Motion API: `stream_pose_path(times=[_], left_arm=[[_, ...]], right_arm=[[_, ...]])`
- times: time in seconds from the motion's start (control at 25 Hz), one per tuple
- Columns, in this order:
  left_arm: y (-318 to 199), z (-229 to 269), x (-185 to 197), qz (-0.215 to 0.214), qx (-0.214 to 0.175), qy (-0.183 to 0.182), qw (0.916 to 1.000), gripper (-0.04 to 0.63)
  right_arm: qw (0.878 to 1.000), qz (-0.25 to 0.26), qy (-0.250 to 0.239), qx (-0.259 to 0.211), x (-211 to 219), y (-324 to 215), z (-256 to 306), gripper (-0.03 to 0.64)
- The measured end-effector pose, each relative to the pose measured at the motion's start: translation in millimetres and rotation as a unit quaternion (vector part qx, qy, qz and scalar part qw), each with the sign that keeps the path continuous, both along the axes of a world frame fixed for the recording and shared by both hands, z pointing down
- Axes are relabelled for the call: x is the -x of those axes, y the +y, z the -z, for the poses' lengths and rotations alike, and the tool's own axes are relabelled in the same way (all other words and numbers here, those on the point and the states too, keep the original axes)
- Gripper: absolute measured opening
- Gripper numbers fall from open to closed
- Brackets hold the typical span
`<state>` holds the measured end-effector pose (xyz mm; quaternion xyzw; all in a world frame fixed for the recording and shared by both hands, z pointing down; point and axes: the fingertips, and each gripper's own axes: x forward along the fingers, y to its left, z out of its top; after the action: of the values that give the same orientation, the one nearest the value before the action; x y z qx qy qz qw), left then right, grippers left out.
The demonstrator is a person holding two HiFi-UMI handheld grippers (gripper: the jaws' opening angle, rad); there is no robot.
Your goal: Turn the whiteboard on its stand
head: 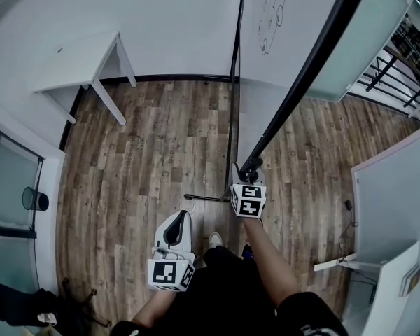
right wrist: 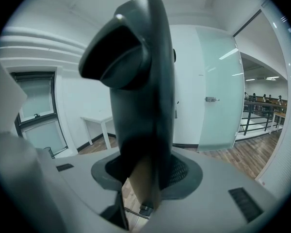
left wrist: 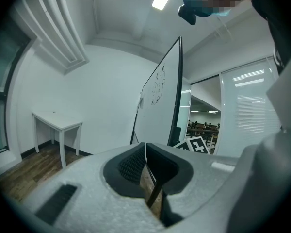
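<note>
table (head: 84, 65) left of whiteboard (head: 283, 47) | right tool (head: 246, 177) at whiteboard's lower corner

— We see brown wood-grain planks on the floor (head: 161, 152), streaked light and dark.
— And we make the whiteboard (head: 294, 19) white, with a black edge and thin dark line drawings near its top.
— The table (head: 77, 61) we call plain white.
— We read black-and-white square markers on the left gripper (head: 181, 217) and the right gripper (head: 246, 176). On both, we find the bodies pale grey and the pads black with a fine mesh texture.
</note>
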<state>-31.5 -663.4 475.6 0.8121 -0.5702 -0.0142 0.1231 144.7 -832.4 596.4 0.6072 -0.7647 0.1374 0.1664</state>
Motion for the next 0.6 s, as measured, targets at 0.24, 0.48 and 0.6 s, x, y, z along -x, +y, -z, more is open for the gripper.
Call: stream_pose_path(times=[0.24,0.48,0.6], left_arm=[[19,6,23,0.007,-0.003,0.009,0.9999,0.021],[47,-2,21,-0.011,-0.006,0.010,0.9999,0.021],[57,-1,21,-0.023,-0.009,0.011,0.9996,0.021]], right_arm=[[1.000,-0.005,0.007,-0.001,1,11,3,0.164],[1.000,-0.006,0.010,-0.008,-10,54,-4,0.164],[1.000,-0.004,0.011,-0.012,-11,71,-3,0.164]])
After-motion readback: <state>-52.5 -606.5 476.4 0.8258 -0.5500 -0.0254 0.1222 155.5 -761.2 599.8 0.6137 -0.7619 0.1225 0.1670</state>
